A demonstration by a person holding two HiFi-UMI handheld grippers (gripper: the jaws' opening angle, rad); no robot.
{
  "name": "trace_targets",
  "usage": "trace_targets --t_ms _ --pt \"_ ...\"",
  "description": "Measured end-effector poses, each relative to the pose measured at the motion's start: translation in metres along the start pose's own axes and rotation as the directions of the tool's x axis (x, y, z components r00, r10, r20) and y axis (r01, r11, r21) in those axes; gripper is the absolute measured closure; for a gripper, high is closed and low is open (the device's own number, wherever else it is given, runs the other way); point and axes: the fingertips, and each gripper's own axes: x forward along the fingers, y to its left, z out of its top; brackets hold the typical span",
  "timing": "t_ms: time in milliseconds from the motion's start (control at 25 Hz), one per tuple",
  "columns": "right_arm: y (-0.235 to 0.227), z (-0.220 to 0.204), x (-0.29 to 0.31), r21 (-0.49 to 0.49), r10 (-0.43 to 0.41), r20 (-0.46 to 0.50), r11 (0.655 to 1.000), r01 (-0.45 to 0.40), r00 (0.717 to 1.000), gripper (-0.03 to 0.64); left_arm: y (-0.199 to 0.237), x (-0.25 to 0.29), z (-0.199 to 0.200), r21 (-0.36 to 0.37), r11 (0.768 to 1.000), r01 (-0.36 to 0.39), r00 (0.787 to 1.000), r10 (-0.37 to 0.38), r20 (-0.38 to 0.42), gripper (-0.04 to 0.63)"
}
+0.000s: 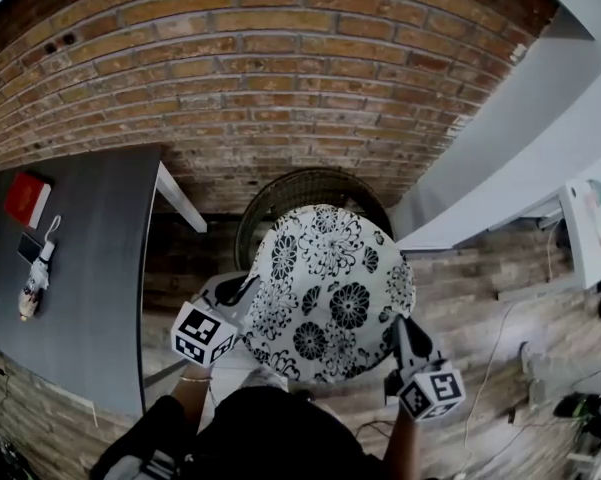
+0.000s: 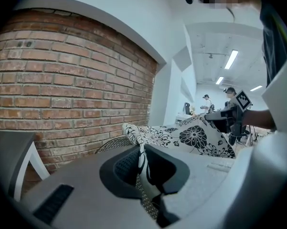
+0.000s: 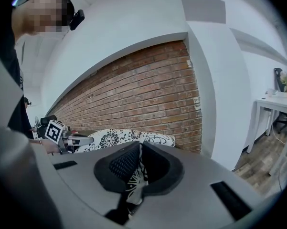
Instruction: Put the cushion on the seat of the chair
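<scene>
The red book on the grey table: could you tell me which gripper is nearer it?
Left. The left gripper grips the edge of the black-and-white floral round cushion nearest the red book; the right gripper grips the opposite edge, farther off.

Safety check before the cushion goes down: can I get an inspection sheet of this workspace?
Surface: wicker chair against the brick wall; its seat is mostly hidden behind the cushion.
Job's things: round floral cushion, held over the chair by two opposite edges.
Clutter: grey table carries a flat red item, a dark phone-like slab and a small white item.
Tools: left tool shut on the cushion's left edge; right tool shut on its right edge.
Cables: thin cable lying on the wood floor at right.
Surroundings: white desk at far right.
</scene>
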Motion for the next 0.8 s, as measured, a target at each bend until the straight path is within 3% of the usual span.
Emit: trace_targets --t_ms 280,800 --pt "0.008 -0.003 0.032 -0.007 0.013 -0.024 1.0 -0.013 1.0 0.598 0.02 0.012 -0.005 0.0 1.0 0.022 1.0 -0.022 0.002 0.581" --pt "-0.004 -0.007 0.071 -0.028 0.124 -0.095 0.992 -0.127 0.988 0.598 0.031 0.013 -0.025 -0.063 0.993 -0.103 0.994 0.102 -0.029 0.583"
